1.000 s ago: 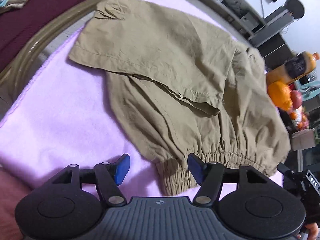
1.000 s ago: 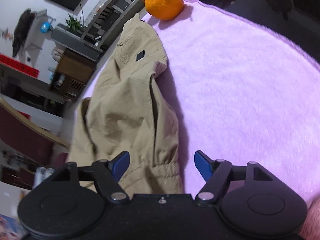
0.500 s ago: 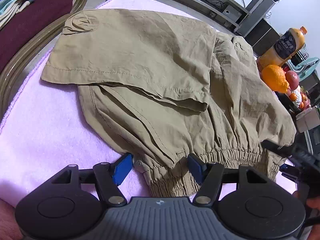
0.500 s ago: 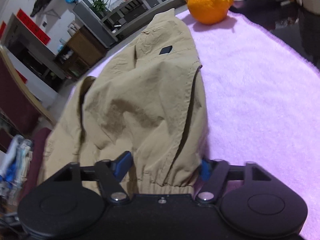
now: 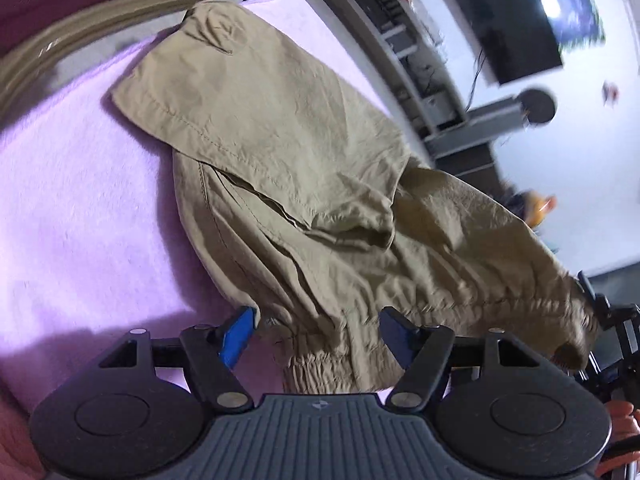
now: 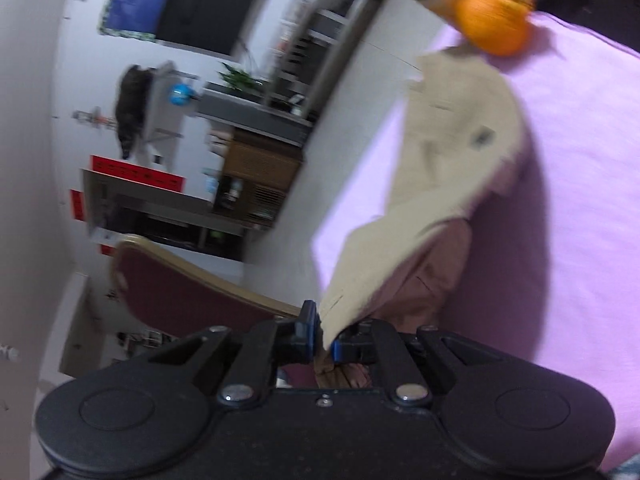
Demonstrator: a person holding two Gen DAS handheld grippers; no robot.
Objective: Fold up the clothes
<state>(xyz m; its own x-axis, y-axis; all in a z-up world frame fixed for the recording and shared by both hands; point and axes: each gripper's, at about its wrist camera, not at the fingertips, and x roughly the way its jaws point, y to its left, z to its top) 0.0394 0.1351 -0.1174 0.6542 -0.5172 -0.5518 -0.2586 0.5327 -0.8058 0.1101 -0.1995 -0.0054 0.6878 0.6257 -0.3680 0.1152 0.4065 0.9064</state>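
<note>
A khaki garment [image 5: 304,184] with an elastic hem lies on a pink blanket [image 5: 80,208], one flap folded across its top. My left gripper [image 5: 316,334] sits at the near hem. Its jaws are opening, the gathered hem lies between the blue pads, and neither pad presses on it. In the right wrist view my right gripper [image 6: 324,336] is closing on the garment's [image 6: 452,152] corner. The cloth is pinched between its pads and lifted off the blanket [image 6: 580,200], stretching away from the jaws.
An orange [image 6: 494,26] and a bottle sit at the blanket's far end. A dark red chair [image 6: 172,292] with a wooden rim [image 5: 80,12] stands beside the blanket. Shelves, a cabinet and a wall screen fill the background.
The right gripper's jaws came together on the garment's hem and rose, pulling that corner up. The left gripper slid onto the hem, rolled, and its pads spread a little.
</note>
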